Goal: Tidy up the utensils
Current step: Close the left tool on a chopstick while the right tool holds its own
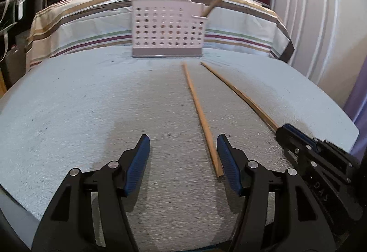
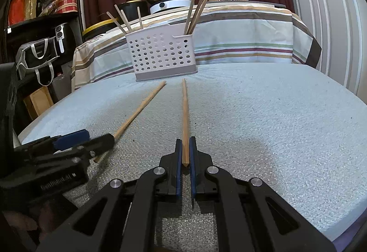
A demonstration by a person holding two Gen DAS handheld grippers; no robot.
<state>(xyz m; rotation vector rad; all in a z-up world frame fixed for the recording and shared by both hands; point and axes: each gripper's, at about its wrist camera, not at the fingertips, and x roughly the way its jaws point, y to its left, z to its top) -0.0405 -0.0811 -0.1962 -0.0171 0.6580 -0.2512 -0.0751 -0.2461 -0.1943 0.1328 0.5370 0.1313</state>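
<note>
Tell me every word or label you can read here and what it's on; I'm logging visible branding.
"DAS": raised letters on the body of the right gripper, seen from the left wrist; anything beyond them is not visible.
Raised lettering on the body of the left gripper, seen from the right wrist: too blurred to read.
Shelf packages: no readable print.

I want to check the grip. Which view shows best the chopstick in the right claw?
The right wrist view: the chopstick runs from between the right claw toward the basket. The left wrist view hides its near end.
</note>
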